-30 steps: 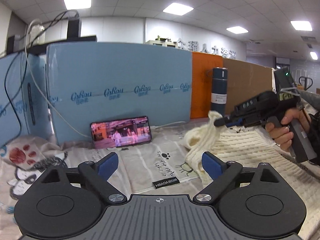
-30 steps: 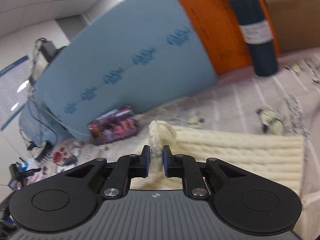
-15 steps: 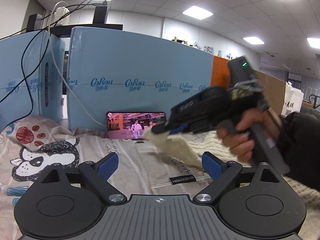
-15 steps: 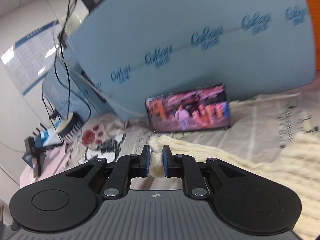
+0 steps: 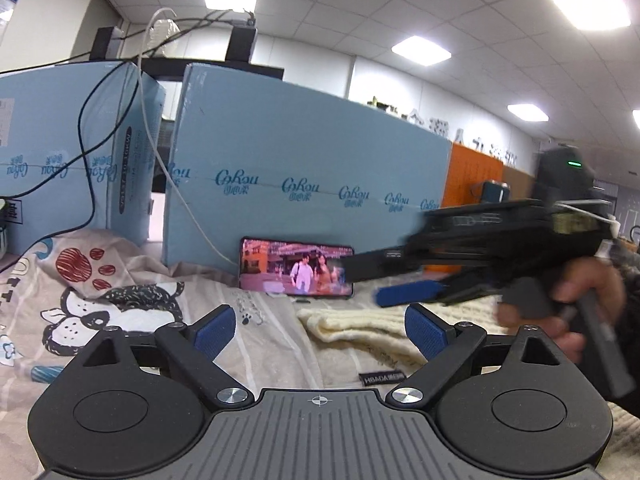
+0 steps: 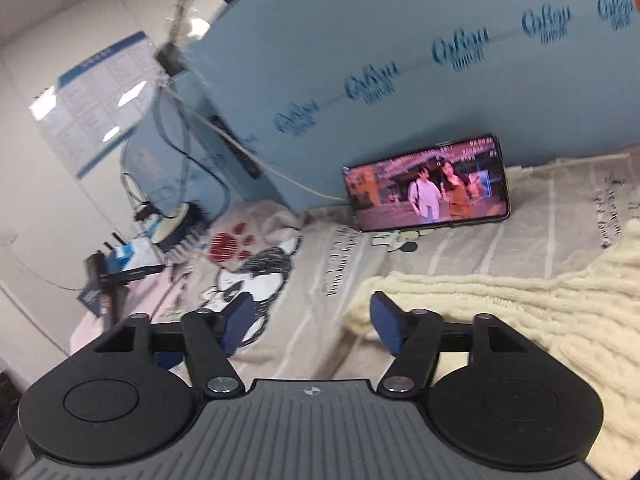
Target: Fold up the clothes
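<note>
A cream knitted sweater [image 6: 532, 312] lies on the printed sheet; its folded-over end [image 5: 352, 322] lies flat just ahead of my left gripper. My left gripper [image 5: 318, 326] is open and empty, low over the sheet, with the sweater's end between its fingers' line of sight. My right gripper [image 6: 310, 320] is open and empty just above the sweater's left end. It also shows in the left wrist view [image 5: 384, 280], blurred, held by a hand and crossing above the sweater.
A phone [image 5: 296, 266] playing video leans against blue foam boards [image 5: 304, 184], with a white cable beside it. The cartoon-print sheet [image 5: 120, 304] covers the table. Boxes and a brush [image 6: 176, 236] sit off the far left edge.
My right gripper carried the sweater's end leftward across the table, laid it down and opened. My left gripper stayed open and turned left.
</note>
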Motion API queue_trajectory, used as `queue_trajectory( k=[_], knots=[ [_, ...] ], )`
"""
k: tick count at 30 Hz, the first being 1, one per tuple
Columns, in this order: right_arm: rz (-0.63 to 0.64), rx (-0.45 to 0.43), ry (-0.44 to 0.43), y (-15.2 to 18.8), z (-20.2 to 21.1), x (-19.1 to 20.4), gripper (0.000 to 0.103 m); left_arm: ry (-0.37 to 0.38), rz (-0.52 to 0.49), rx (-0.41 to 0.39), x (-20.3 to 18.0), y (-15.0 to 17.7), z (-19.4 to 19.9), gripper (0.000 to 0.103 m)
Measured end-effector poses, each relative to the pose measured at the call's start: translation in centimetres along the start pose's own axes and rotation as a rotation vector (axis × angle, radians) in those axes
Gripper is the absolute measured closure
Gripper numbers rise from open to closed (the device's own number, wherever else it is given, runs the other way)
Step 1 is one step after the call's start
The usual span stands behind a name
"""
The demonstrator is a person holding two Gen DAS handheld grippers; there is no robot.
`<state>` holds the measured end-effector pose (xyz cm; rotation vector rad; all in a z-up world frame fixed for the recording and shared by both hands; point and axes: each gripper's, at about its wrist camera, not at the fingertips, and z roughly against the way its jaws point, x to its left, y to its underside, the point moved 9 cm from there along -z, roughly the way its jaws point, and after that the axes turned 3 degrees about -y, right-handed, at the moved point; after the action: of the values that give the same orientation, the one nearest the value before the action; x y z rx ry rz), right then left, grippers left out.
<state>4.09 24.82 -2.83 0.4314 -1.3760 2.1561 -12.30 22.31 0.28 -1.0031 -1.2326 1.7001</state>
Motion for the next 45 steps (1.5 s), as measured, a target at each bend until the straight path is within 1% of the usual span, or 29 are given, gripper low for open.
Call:
queue_trajectory(
  k=[2,4,8,11,13,14,18,19,22,25,26,29,30,32,35,38,41,43,45],
  knots=[
    [0.038,-0.022,-0.017,0.4,2.7,1.2,0.028,0.001,0.008,-0.025,0.1,-0.3,0.3,0.002],
    [0.099,-0.052,0.007,1.3,5.7,2.2,0.023,0.038,-0.006,-0.053,-0.5,-0.5,0.8,0.001],
    [0.261,-0.138,0.085,4.0,12.4,4.1,0.013,0.139,-0.042,-0.085,-2.0,-0.7,1.5,0.0],
    [0.372,-0.17,0.161,6.3,16.7,3.8,0.007,0.212,-0.071,-0.109,-3.1,-0.8,2.1,0.0],
    [0.419,-0.17,0.19,8.1,19.3,3.3,0.005,0.217,-0.135,-0.11,-4.3,-0.7,3.0,0.0],
    [0.435,-0.163,0.199,9.0,20.3,3.1,0.004,0.219,-0.167,-0.106,-4.9,-0.6,3.5,0.0],
    [0.459,-0.111,0.213,12.7,23.7,2.0,0.004,0.195,-0.107,-0.004,-5.0,0.6,5.1,0.0],
    [0.458,-0.093,0.209,13.6,24.2,1.8,0.004,0.188,-0.092,0.021,-5.0,0.9,5.5,0.0],
    [0.46,-0.043,0.157,16.2,24.8,1.9,0.004,0.169,-0.043,0.098,-5.1,1.9,6.7,0.0],
    [0.487,0.004,0.117,18.3,24.7,2.3,0.004,0.143,0.107,0.197,-4.0,3.5,7.3,0.0],
    [0.5,0.023,0.109,19.0,24.6,2.4,0.004,0.142,0.132,0.222,-3.9,4.0,7.5,0.0],
    [0.516,0.07,0.119,20.3,24.0,2.0,0.004,0.141,0.181,0.27,-3.9,5.2,7.7,0.001],
    [0.522,0.082,0.136,20.5,23.8,1.7,0.004,0.147,0.193,0.285,-4.1,5.5,7.6,0.001],
    [0.536,0.1,0.168,20.9,23.5,1.1,0.004,0.164,0.207,0.322,-4.6,6.1,7.0,0.001],
    [0.557,0.113,0.205,21.3,23.4,0.4,0.004,0.148,0.202,0.373,-5.3,7.0,5.5,0.001],
    [0.567,0.112,0.214,21.5,23.5,0.1,0.004,0.123,0.232,0.402,-5.1,7.6,3.6,0.001],
    [0.566,0.106,0.215,21.4,23.5,-0.1,0.004,0.084,0.255,0.396,-4.8,7.4,1.6,0.002],
    [0.566,0.106,0.214,21.3,23.4,-0.2,0.004,0.062,0.244,0.386,-4.6,7.0,0.2,0.003],
    [0.565,0.105,0.211,21.2,23.3,-0.2,0.004,0.008,0.237,0.4,-4.1,7.0,-1.4,0.019]
  ],
)
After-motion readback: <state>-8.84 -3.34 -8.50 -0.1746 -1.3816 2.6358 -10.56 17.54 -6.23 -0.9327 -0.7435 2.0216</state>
